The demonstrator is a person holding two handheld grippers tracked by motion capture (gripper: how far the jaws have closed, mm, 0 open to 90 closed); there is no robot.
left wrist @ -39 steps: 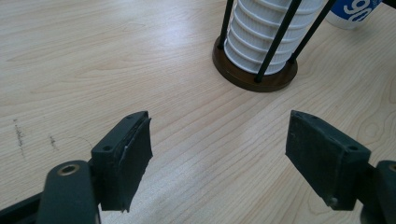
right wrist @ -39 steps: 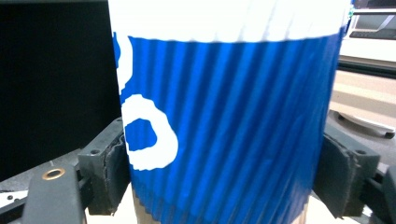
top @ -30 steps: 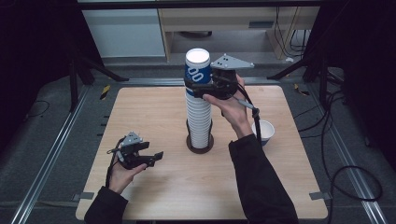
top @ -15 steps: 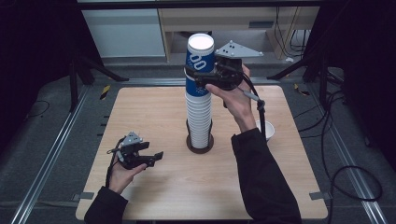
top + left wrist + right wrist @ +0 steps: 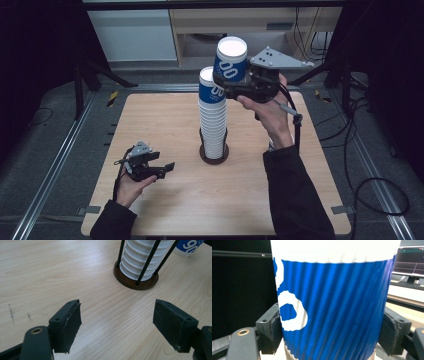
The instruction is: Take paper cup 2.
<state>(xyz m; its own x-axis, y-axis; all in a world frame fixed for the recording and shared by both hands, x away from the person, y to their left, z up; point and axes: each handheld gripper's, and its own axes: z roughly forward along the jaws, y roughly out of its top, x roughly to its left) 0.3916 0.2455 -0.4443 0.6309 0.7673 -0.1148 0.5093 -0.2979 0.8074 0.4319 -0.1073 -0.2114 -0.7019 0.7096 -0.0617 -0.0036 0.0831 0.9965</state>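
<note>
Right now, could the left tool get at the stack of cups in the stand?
Probably yes. The left tool sits open on the table, with bare wood between it and the cup stack. The right tool holds its lifted cup up to the side.

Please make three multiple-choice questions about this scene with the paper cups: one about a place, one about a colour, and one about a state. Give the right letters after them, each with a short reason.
1. Where is the cup stack standing?
A. in a round dark holder near the middle of the table
B. on the floor beside the table
C. in the left gripper

2. What colour is the band on the lifted cup?
A. red with black marks
B. blue with white marks
C. plain green

3. How are the jaws of the left gripper?
A. shut on a cup
B. shut on nothing
C. open, with nothing between them

Answers:
1 A: the high view shows the stack in the holder on the table.
2 B: the right gripper view shows ribbed blue with white marks.
3 C: the left gripper view shows the jaws wide apart over bare wood, while the right gripper clamps the lifted cup.
</note>
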